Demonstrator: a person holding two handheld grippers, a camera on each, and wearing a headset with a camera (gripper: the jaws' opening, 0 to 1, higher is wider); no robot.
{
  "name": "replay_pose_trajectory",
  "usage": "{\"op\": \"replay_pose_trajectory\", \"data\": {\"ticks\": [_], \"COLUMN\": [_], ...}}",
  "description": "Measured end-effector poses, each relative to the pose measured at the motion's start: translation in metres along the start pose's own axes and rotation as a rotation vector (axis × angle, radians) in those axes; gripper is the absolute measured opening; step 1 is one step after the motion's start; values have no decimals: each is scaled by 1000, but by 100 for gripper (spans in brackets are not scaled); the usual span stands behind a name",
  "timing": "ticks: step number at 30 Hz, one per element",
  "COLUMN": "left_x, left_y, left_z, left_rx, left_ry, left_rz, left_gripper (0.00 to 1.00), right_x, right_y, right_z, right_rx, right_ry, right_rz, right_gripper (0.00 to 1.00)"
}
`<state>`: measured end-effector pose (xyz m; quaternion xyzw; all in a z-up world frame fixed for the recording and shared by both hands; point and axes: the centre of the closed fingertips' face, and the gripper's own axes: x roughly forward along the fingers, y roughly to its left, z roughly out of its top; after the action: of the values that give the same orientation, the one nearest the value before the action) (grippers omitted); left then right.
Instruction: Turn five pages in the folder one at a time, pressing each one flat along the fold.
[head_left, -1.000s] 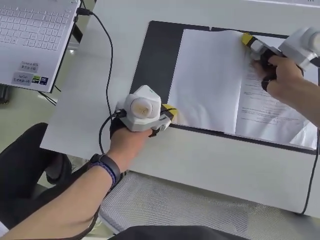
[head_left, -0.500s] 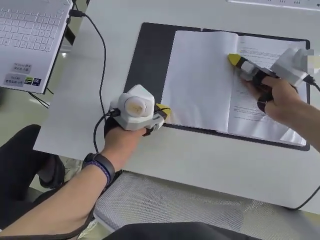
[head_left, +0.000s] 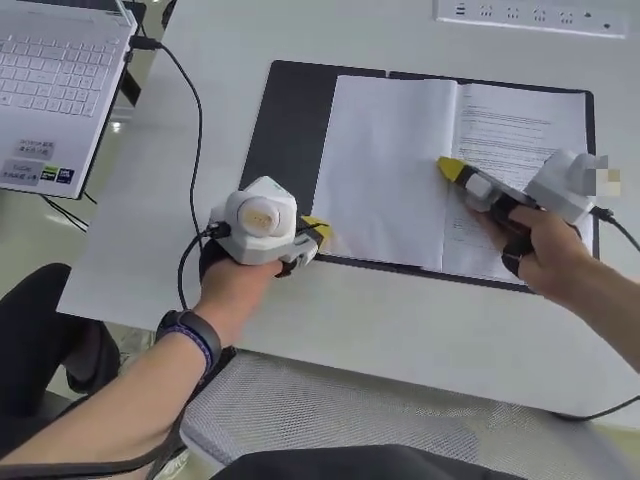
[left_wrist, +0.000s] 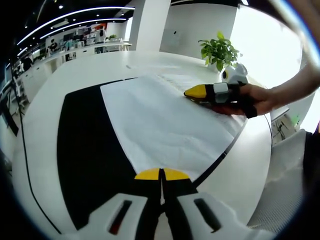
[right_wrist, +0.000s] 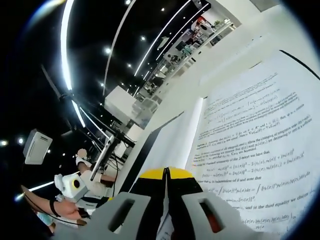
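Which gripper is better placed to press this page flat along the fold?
The right gripper: its shut tip sits at the fold, while the left gripper rests at the near edge of the folder.

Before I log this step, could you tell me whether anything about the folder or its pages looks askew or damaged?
Nothing stands out: the folder lies open on the table, the turned page flat, the right claw at the fold.

Two grippers were counted: the left gripper (head_left: 318, 231) and the right gripper (head_left: 450, 168). One folder (head_left: 290, 130), one laptop (head_left: 52, 72) and one power strip (head_left: 530, 15) were recorded.
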<state>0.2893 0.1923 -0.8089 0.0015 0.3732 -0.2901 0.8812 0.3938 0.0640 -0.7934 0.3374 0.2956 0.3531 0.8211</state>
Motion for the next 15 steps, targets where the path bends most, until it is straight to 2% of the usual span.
{"op": "replay_pose_trajectory", "data": {"ticks": [5,15], "left_x": [0,0], "left_y": [0,0], "left_z": [0,-1], "left_rx": [-13,-18], "left_ry": [0,-2], "left_rz": [1,-2], "left_gripper": [0,0], "right_x": [-17,-38], "right_y": [19,40], "right_z": [-25,-57], "right_rx": [-17,-6], "right_ry": [34,72], "right_rz": [12,30], "right_gripper": [0,0]}}
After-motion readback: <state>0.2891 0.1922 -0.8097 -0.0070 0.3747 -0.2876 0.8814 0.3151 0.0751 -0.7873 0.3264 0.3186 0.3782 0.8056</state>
